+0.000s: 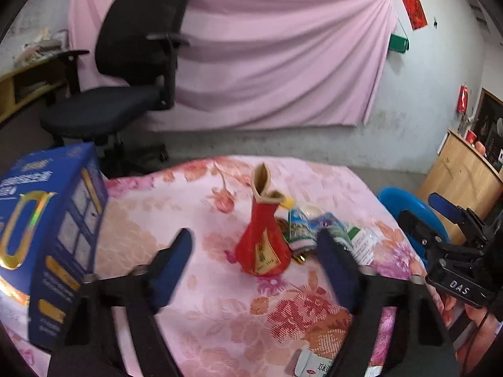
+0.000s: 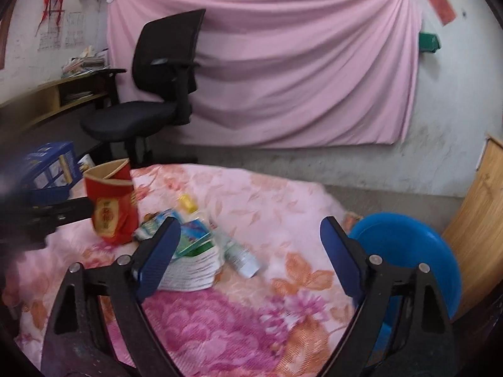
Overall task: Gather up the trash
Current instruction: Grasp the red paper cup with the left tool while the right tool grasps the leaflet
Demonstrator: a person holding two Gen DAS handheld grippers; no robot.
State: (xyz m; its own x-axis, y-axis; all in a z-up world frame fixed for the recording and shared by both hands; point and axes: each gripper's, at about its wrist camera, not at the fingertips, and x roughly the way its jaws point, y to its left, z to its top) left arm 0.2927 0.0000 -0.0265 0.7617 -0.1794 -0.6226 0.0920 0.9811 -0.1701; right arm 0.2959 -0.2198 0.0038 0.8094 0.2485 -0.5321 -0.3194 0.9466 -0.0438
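Carton left of wrappers, seemingly.

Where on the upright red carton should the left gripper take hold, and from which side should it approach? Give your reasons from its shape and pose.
Probably the pinched waist just below the open top of the red carton, approached level from the near side by the left gripper, whose open jaws already frame it. The carton stands upright and flares wide at its base; packets crowd its right side.

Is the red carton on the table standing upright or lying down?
Upright. The red carton stands on its base on the flowered tablecloth, with its torn top open upward. Both wrist views show this; the other wrappers beside it lie flat.
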